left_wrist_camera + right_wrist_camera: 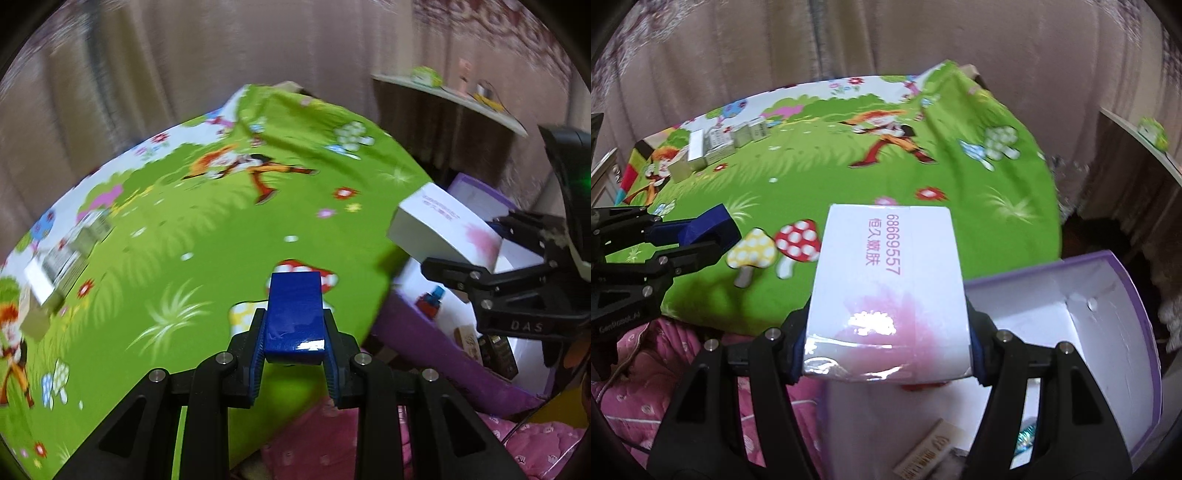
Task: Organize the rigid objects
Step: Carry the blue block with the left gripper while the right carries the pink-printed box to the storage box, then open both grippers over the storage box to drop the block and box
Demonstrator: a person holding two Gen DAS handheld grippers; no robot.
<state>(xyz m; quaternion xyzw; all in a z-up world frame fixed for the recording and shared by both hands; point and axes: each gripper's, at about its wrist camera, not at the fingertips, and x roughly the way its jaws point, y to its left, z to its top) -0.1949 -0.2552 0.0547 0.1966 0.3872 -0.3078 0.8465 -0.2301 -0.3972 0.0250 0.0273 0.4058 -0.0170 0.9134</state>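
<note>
Over the green cartoon sheet (207, 258), left gripper (295, 332) is clamped on a blue box (293, 314) at 6 o'clock in its view. Right gripper (886, 350) is clamped on a white box with pink print (886, 288), held above the near edge of the purple-rimmed bin (1141, 332) at 4 o'clock. A row of small boxes (724, 144) stands lined up at 10 o'clock on the sheet. Judging by that, sorting is partway: two boxes in hand need placing, a few items remain in the bin.
</note>
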